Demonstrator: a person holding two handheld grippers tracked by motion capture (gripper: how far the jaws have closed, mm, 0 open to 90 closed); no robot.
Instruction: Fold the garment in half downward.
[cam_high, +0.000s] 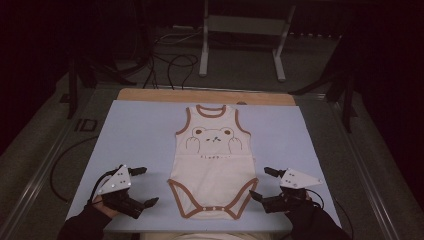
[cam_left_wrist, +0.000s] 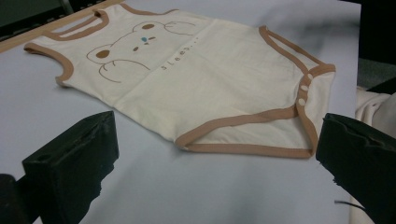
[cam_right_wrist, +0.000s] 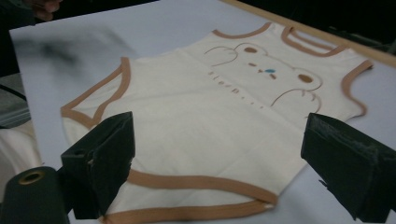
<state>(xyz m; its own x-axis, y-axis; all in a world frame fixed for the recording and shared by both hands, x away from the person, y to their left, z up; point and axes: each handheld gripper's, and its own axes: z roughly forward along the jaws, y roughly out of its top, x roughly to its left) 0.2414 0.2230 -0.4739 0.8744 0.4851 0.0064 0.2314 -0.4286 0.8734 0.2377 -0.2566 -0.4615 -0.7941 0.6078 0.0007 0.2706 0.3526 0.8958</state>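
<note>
Lower left of the high view: the left tongs sit just above the surface, jaws spread wide with nothing between them. One jaw points toward the upper right of the frame, the other toward the bodysuit. The left hand, in a dark sleeve, enters from the bottom edge and grips the tool from behind.

Lower right of the high view: the right tongs are likewise wide open and empty, jaws turned toward the garment's lower right leg opening. The right hand enters from the bottom edge.

Centre of the high view: the cream bodysuit with brown trim lies flat, face up, snap end toward the bottom edge, neck opening toward the top edge. Neither tool touches it in the high view.

Left gripper view: the bodysuit lies beyond both jaws, apart from them. Right gripper view: the bodysuit fills the gap between the jaws; contact cannot be determined.

Upper frame: a wooden strip borders the far edge of the surface.
</note>
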